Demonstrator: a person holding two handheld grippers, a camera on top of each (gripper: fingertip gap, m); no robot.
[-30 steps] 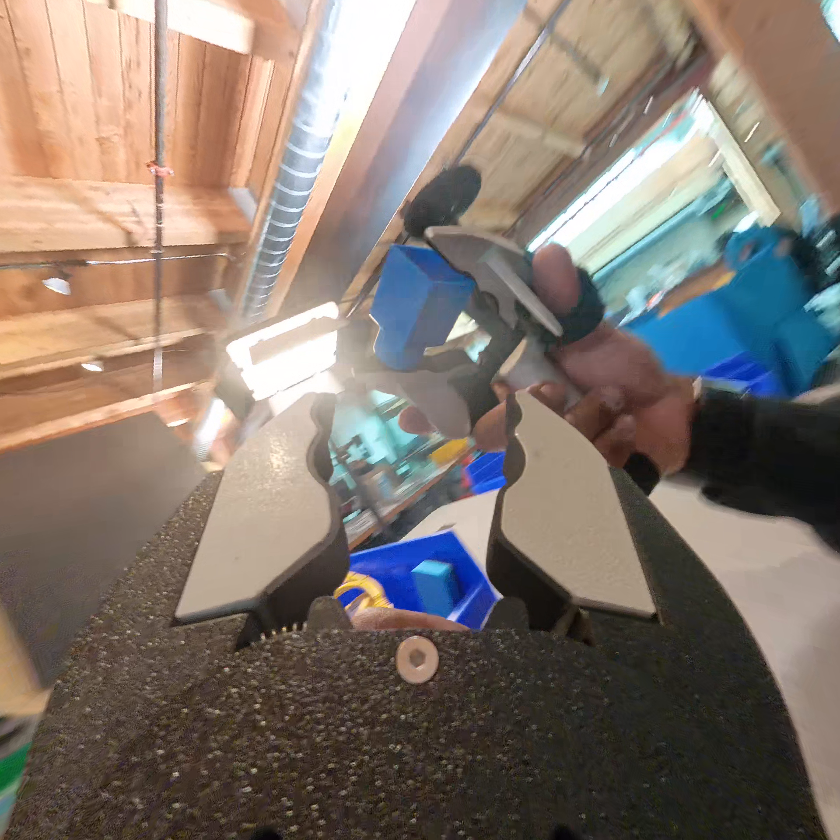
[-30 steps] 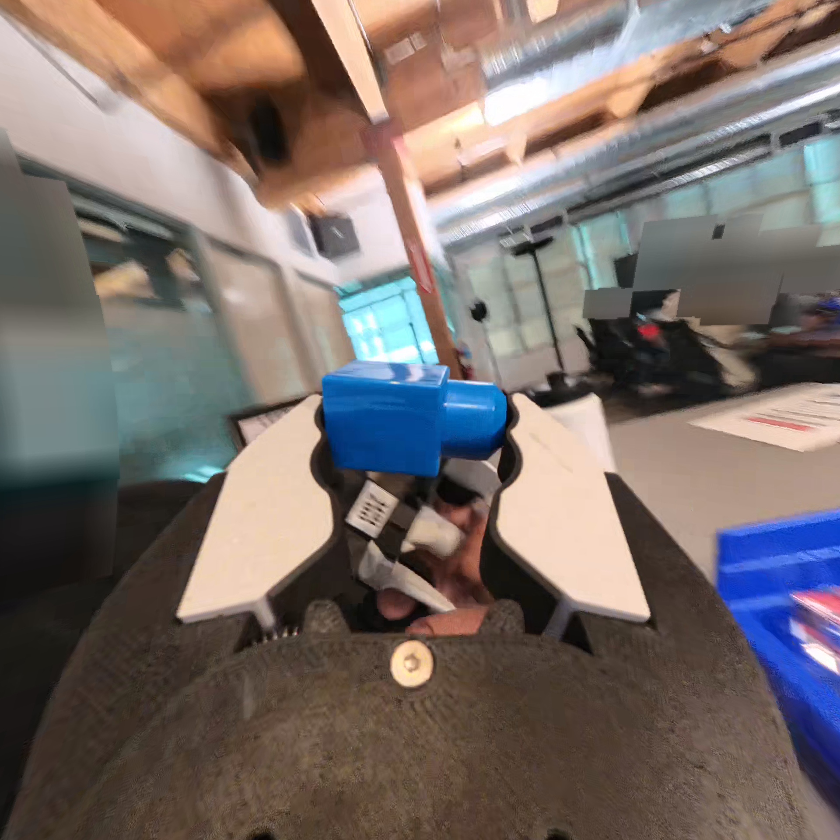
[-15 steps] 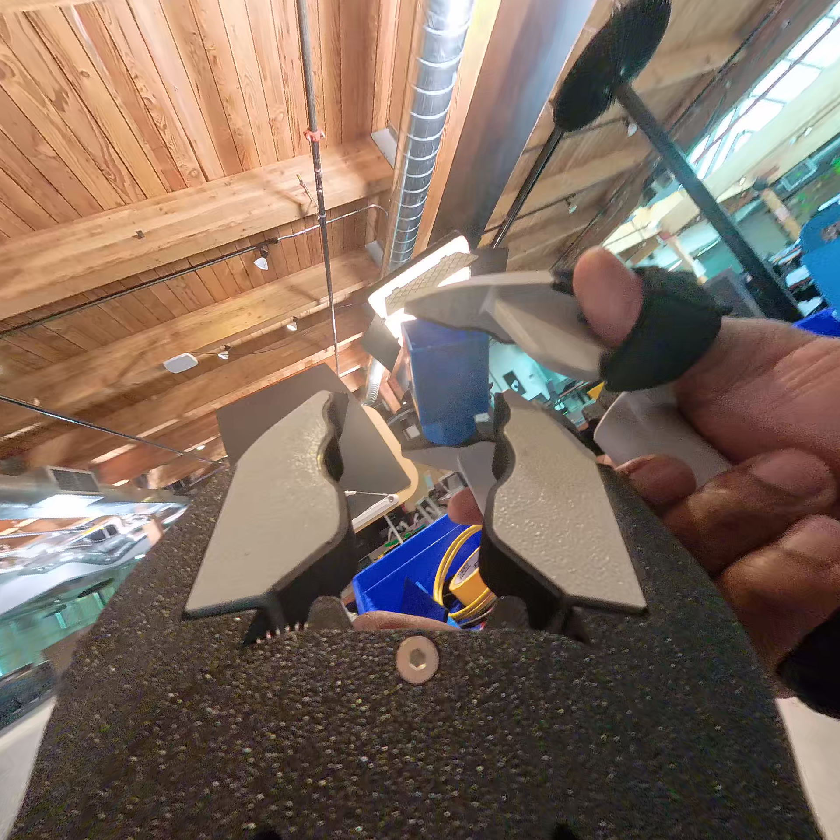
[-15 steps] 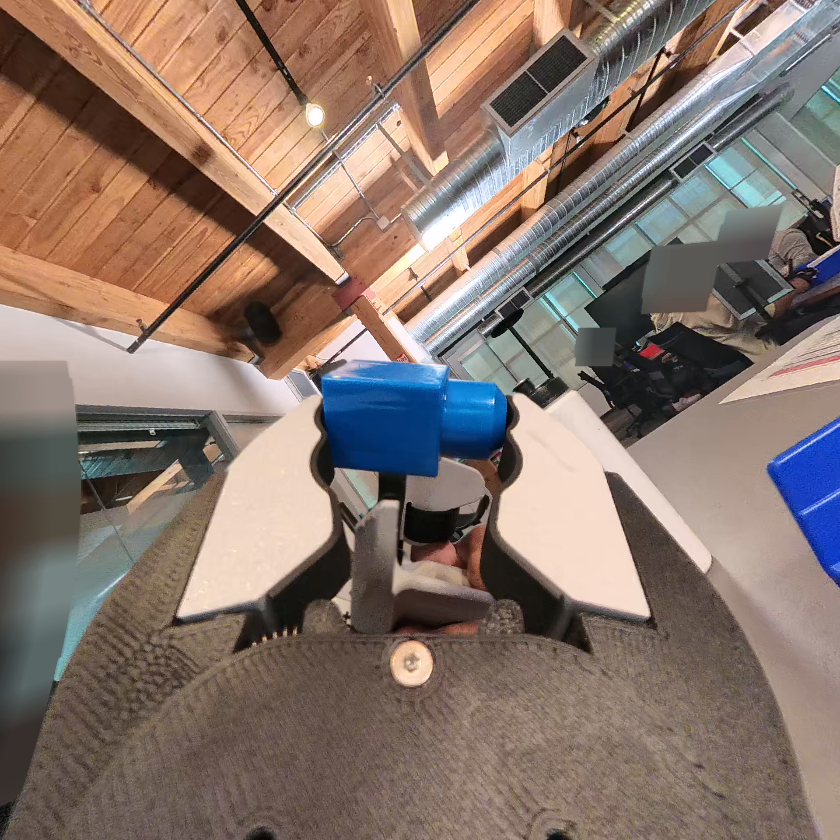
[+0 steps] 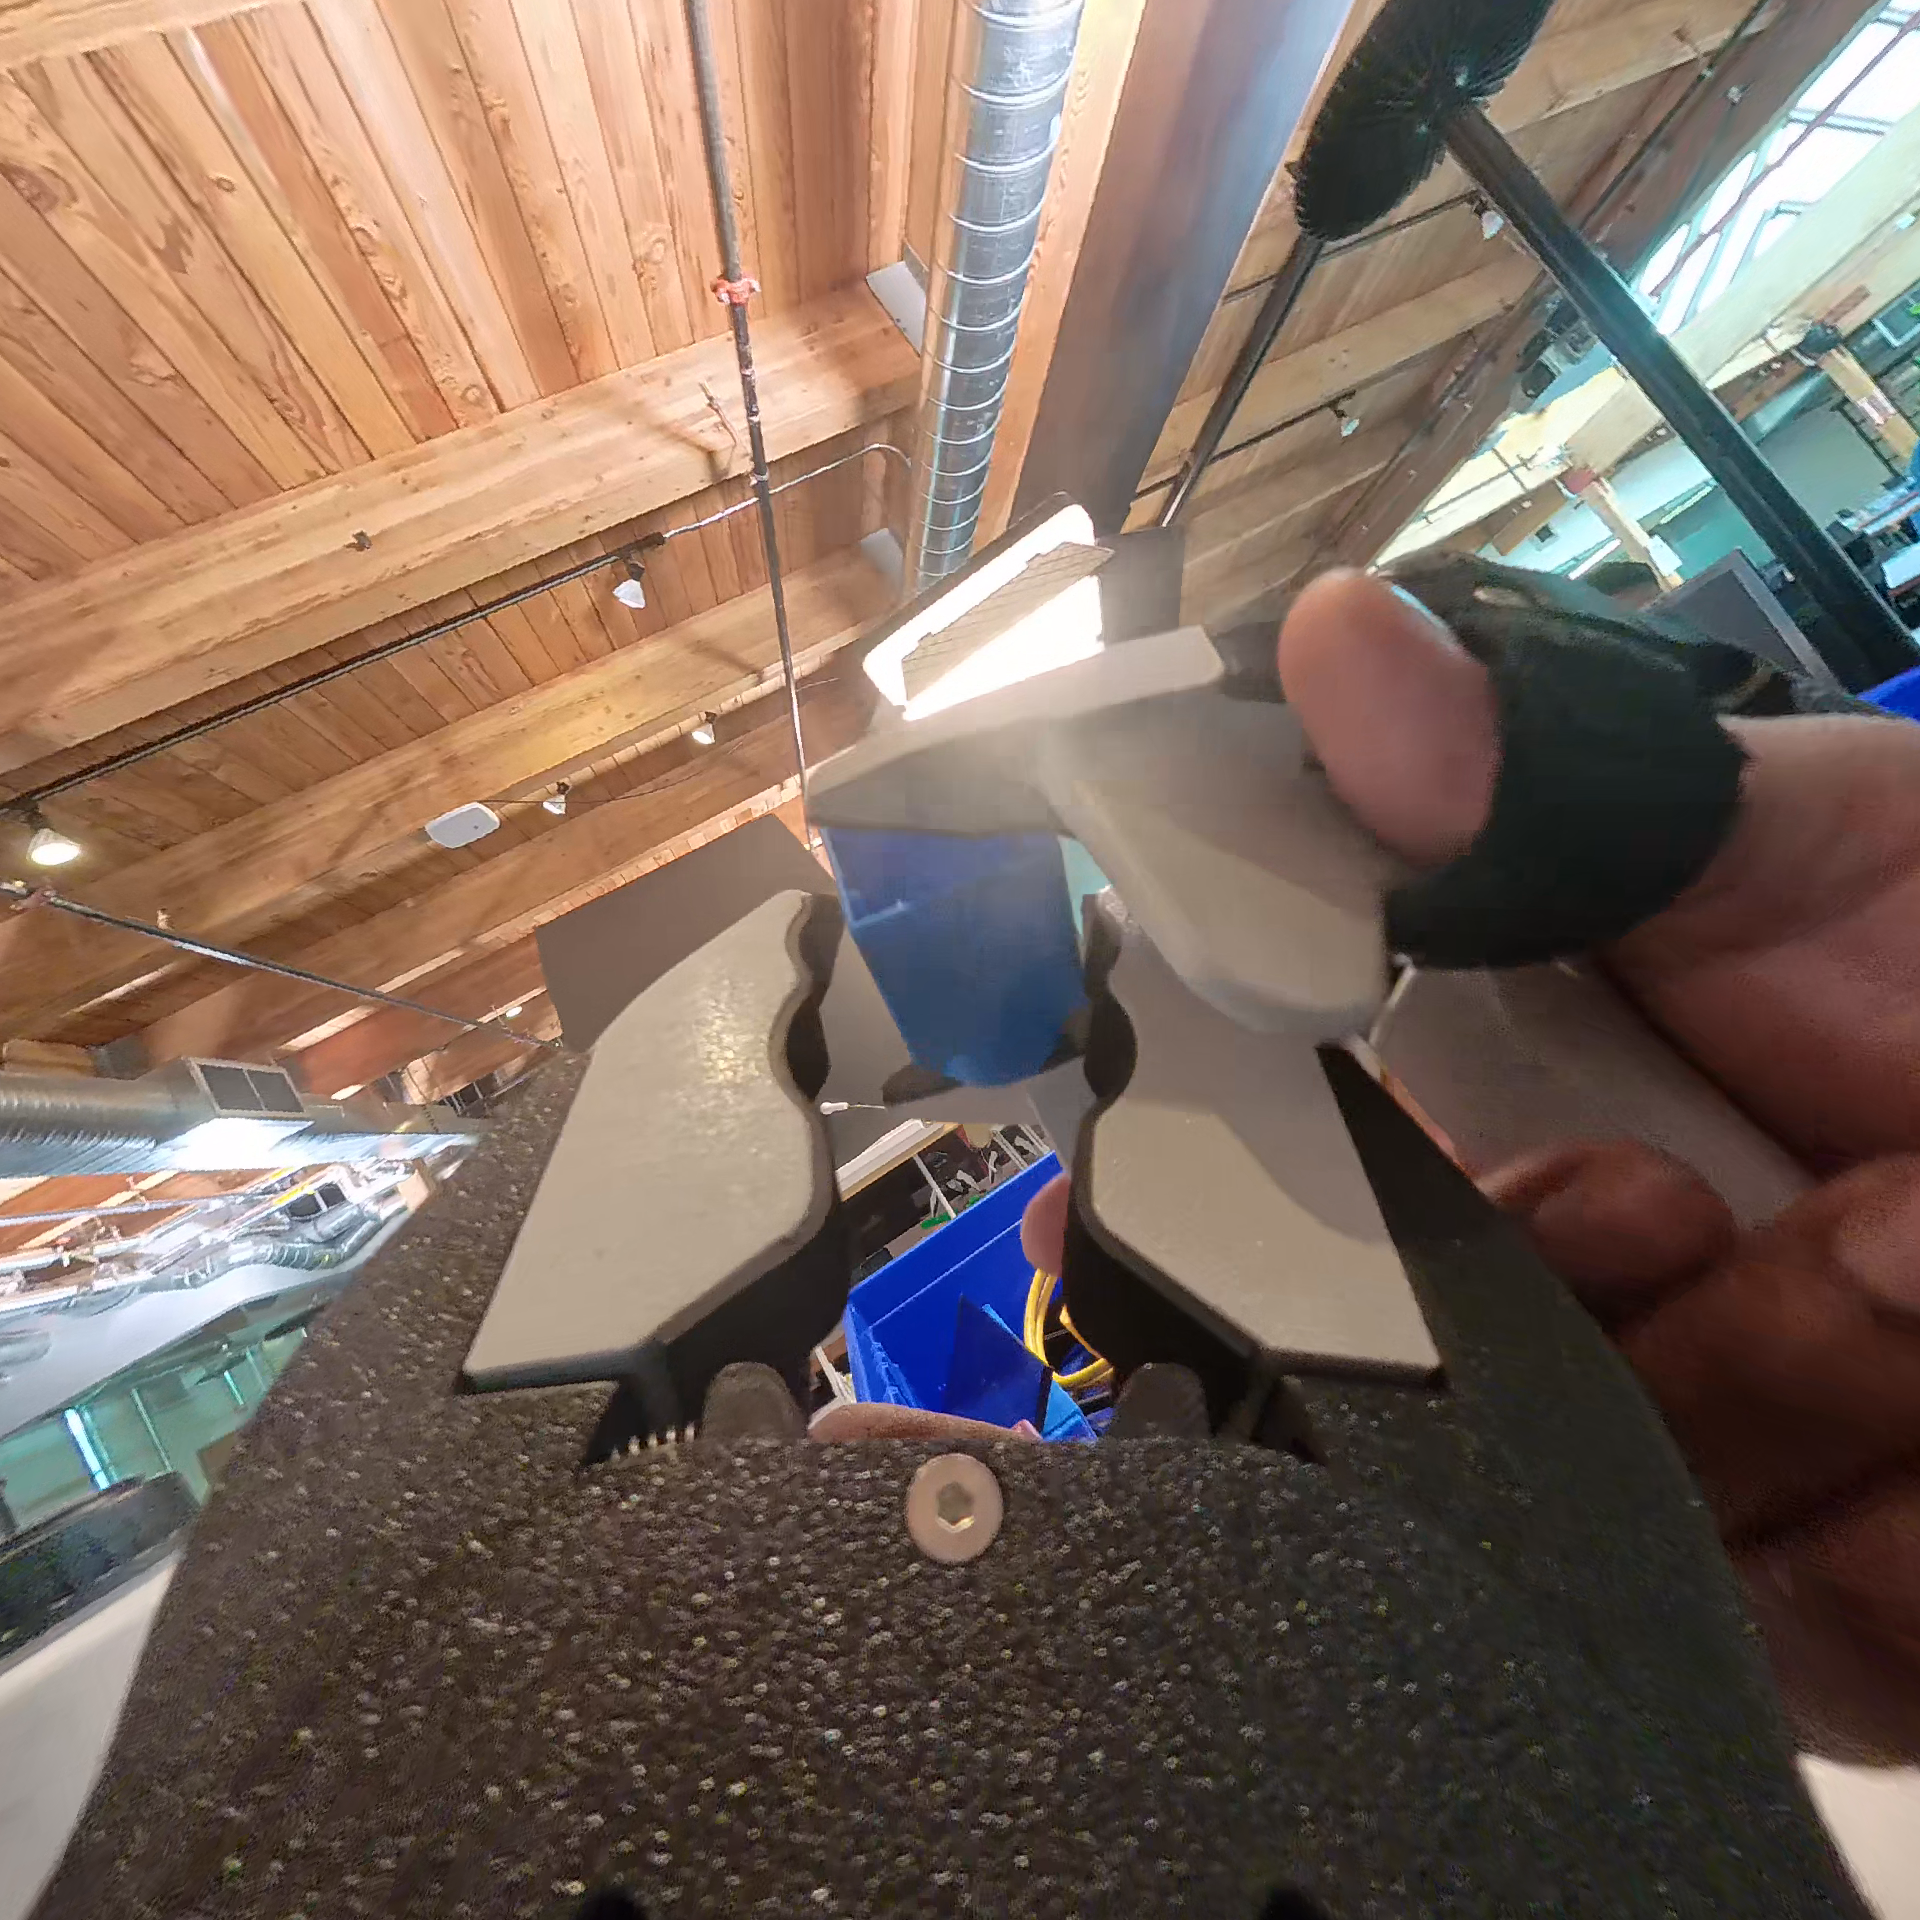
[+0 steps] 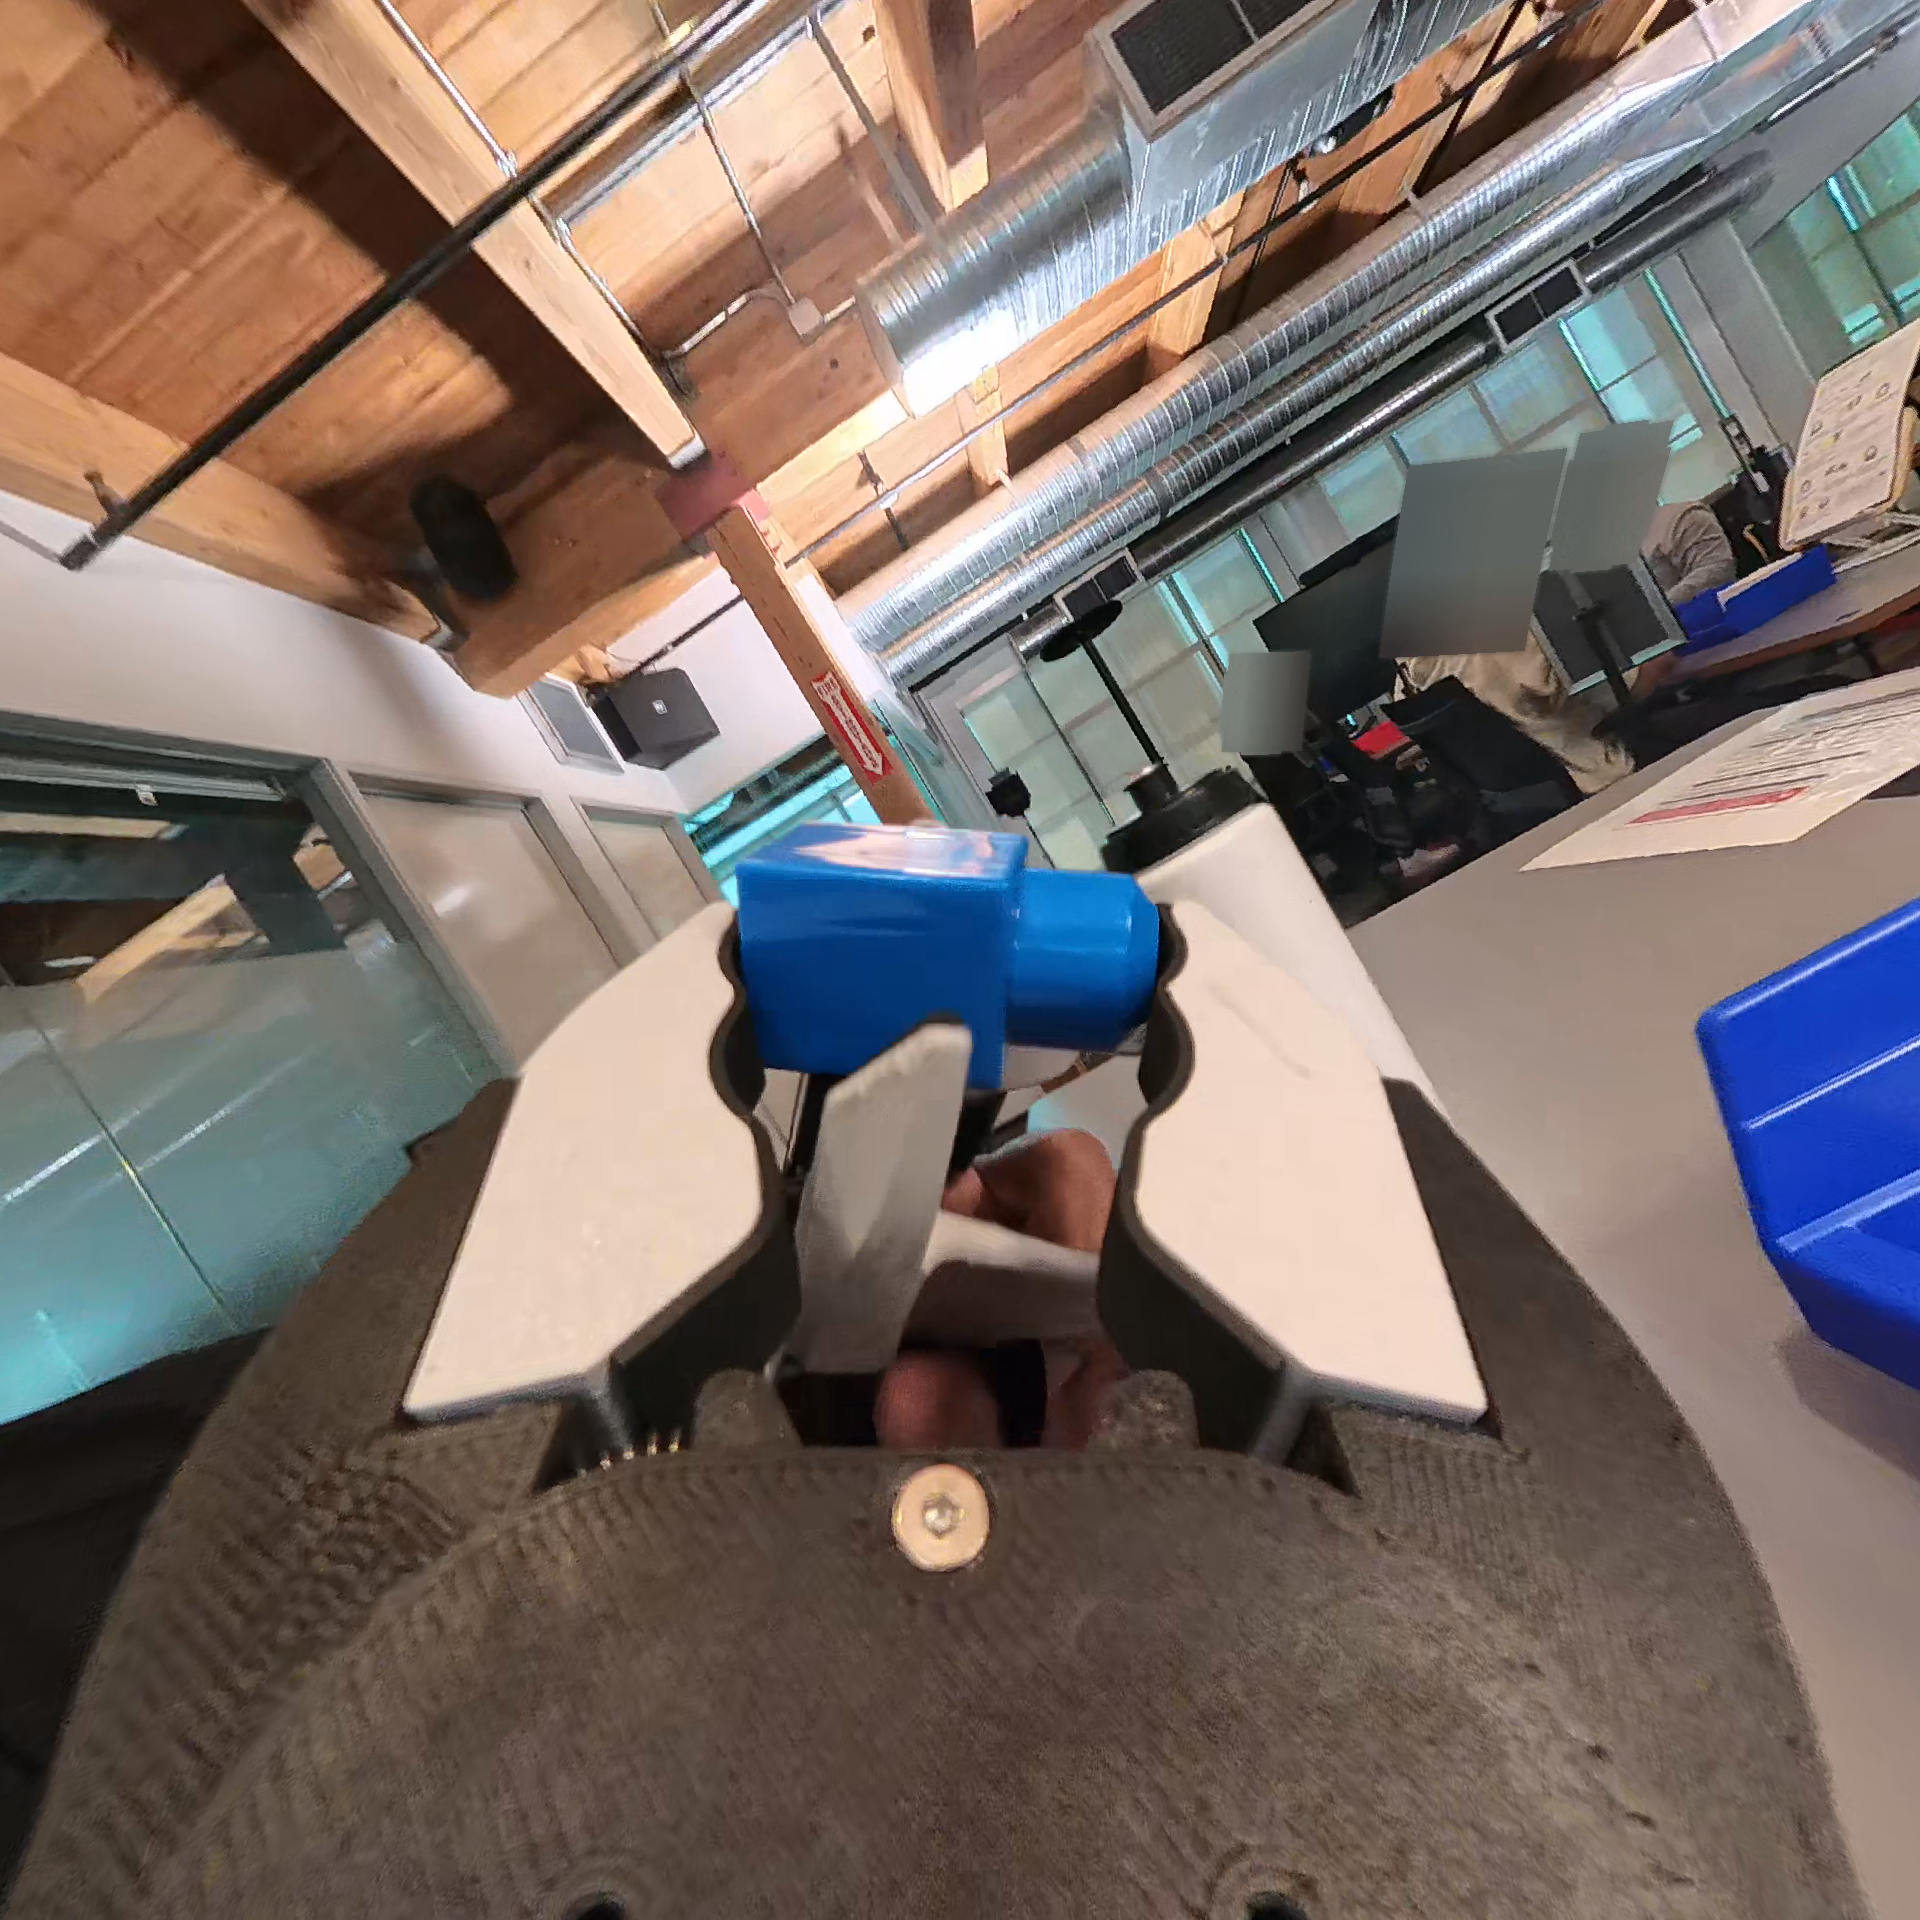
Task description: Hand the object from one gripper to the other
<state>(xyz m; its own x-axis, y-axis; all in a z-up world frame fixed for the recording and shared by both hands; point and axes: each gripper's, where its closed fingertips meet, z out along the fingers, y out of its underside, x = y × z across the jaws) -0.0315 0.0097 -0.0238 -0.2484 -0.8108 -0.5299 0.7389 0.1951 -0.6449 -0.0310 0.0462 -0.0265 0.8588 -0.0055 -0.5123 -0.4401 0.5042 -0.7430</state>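
Observation:
A blue block with a round stub end [image 6: 862,956] is held up in the air. My right gripper [image 6: 948,935] is shut on it, one pad on the flat end and one on the stub. In the left wrist view the block [image 5: 956,966] sits between the tips of my left gripper [image 5: 951,925], whose fingers press its two sides. The right gripper's grey fingers [image 5: 1195,831] clamp it from above and below there. One left finger [image 6: 883,1174] shows under the block in the right wrist view; the other is hidden.
A person's hand in a black fingerless glove [image 5: 1662,935] holds the right gripper close by. A blue bin [image 6: 1849,1143] stands on the grey table [image 6: 1558,987] at the right, with a paper sheet [image 6: 1745,779] farther back. Another blue bin with yellow cable [image 5: 935,1309] lies below.
My left gripper has moved up to the block and its fingers have closed from wide open onto its sides. The right gripper keeps its grip and has tilted slightly.

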